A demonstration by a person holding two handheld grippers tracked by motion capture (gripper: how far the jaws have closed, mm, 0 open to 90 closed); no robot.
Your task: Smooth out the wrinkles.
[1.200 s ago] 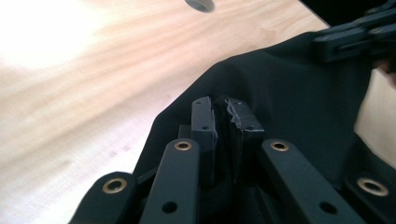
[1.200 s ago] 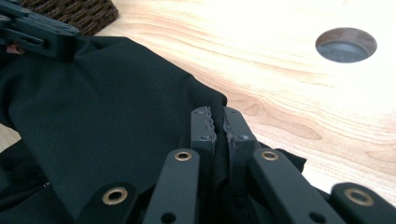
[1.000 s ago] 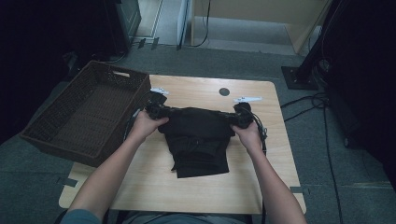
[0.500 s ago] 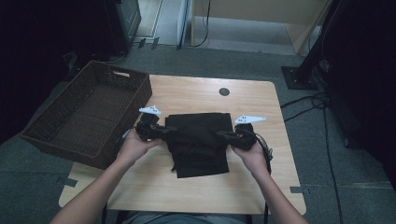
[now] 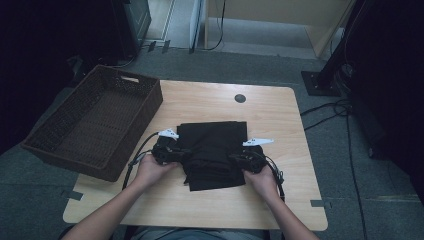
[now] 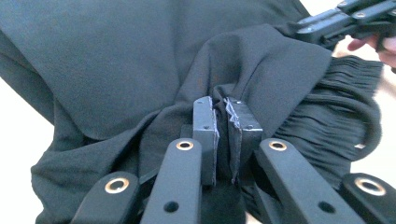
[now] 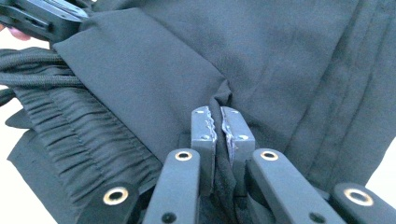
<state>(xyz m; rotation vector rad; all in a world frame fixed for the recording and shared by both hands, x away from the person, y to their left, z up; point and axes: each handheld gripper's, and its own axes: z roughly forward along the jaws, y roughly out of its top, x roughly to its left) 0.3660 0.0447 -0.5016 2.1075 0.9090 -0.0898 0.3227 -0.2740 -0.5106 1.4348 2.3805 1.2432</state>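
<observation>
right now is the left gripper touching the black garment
Touching. In the left gripper view the left gripper has its jaws closed on a pinched fold of the black garment, cloth pressed between the pads.

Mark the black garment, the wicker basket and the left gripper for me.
black garment [image 5: 212,137], high view, on its flat folded upper panel.
wicker basket [image 5: 150,102], high view, on its right-hand wall near the table.
left gripper [image 6: 222,135], left gripper view, between the fingertips pinching a fold of the cloth.

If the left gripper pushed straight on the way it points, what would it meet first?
More of the folded black fabric garment it already pinches; beyond that, probably the right gripper gripping the opposite edge.
</observation>
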